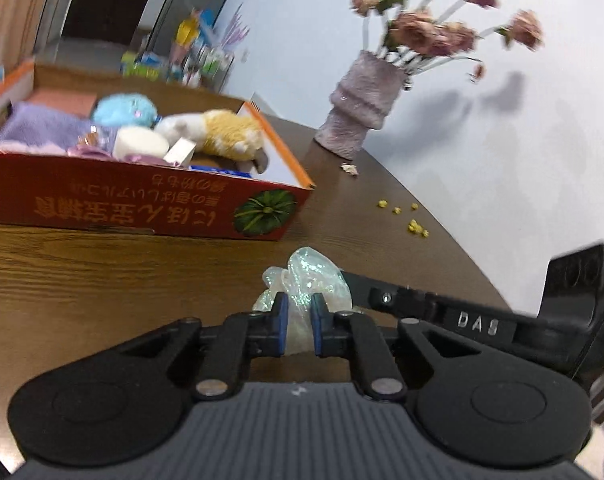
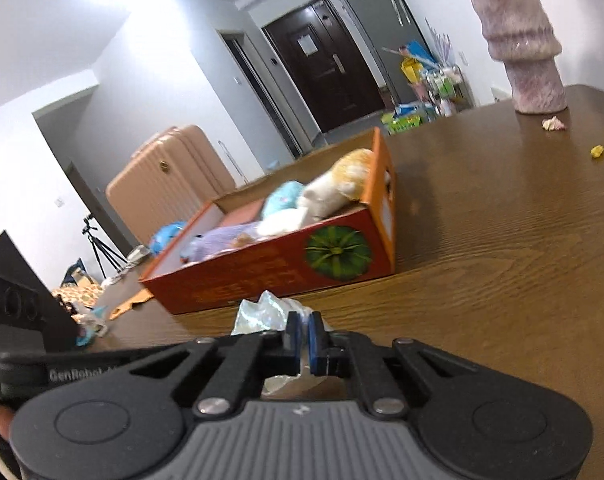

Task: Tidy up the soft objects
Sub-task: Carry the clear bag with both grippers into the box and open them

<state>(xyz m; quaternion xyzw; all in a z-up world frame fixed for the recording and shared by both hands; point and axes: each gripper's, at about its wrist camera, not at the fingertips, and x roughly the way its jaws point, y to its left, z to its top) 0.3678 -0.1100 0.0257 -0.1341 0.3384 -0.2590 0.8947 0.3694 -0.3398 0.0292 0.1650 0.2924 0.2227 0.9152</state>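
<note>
A crumpled, iridescent see-through film (image 1: 314, 276) lies on the brown wooden table (image 1: 81, 280), just in front of a red cardboard box (image 1: 141, 208) with a pumpkin picture. My left gripper (image 1: 299, 314) is shut on the film's near part, which bulges between its blue pads. One of the right gripper's fingers (image 1: 368, 286) comes in from the right and ends at the film. In the right wrist view my right gripper (image 2: 303, 330) is shut, with a thin edge of the film (image 2: 261, 312) pinched between its pads. The box (image 2: 261, 272) holds a blue plush (image 1: 123, 110), a white-and-yellow plush (image 1: 217, 130) and purple cloth (image 1: 37, 124).
A fuzzy pink vase (image 1: 362, 100) with flowers stands at the table's far side by the white wall. Yellow crumbs (image 1: 414, 224) are scattered near the edge. Beyond the table there are a tan suitcase (image 2: 169, 184), a tripod (image 2: 101, 248) and a dark door (image 2: 322, 60).
</note>
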